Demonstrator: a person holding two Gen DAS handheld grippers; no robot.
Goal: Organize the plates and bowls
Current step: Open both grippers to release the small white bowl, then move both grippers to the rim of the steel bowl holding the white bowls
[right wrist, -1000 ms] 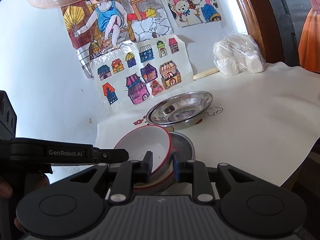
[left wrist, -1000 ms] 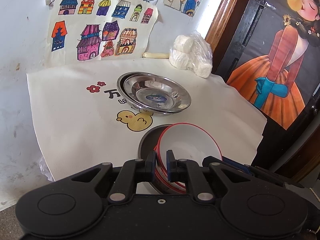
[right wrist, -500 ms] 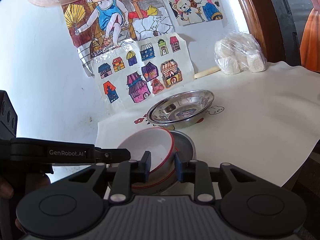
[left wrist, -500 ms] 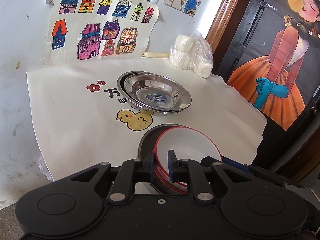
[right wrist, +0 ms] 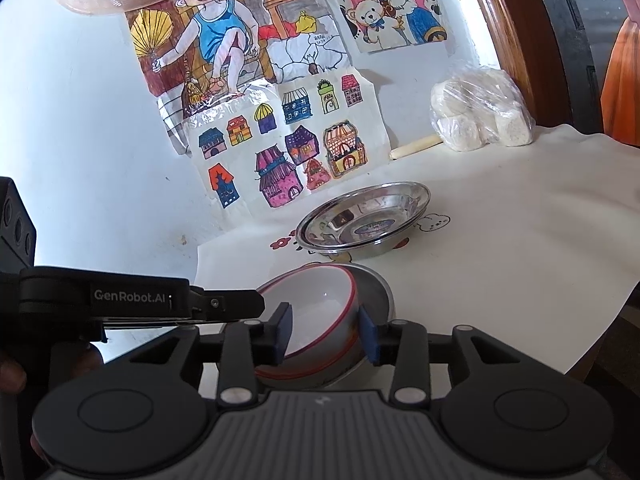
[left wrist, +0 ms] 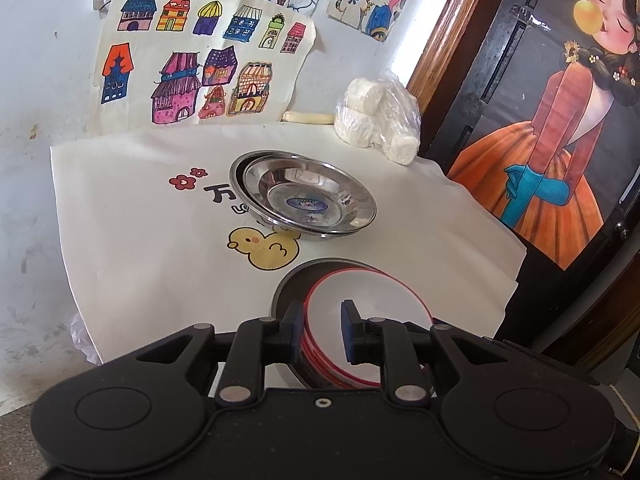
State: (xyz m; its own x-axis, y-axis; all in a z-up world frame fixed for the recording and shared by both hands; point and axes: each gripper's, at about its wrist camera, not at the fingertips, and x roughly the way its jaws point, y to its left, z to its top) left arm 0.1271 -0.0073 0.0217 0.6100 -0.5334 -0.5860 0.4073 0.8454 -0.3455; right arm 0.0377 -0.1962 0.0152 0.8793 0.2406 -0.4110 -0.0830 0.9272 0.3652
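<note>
A white bowl with a red rim (left wrist: 376,300) (right wrist: 316,312) sits nested in a stack of red-rimmed bowls inside a steel bowl (left wrist: 288,288) (right wrist: 376,288) near the cloth's front edge. My left gripper (left wrist: 322,330) is open, its fingers straddling the bowl's near-left rim without clamping it. My right gripper (right wrist: 326,334) is open wide, its fingers on either side of the bowl's right rim. Two stacked steel plates (left wrist: 308,200) (right wrist: 368,220) lie farther back. The left gripper's body (right wrist: 132,300) shows in the right wrist view.
A white cloth (left wrist: 132,220) with a yellow duck print (left wrist: 264,248) covers the table. A plastic bag of white rolls (left wrist: 376,120) (right wrist: 480,120) and a pale stick (right wrist: 416,146) lie at the back by the wall. Drawings hang on the wall. A dark door stands at right.
Both grippers have opened and let go of the red-rimmed bowl, which has settled lower and level into the stack. The steel plates have not moved.
</note>
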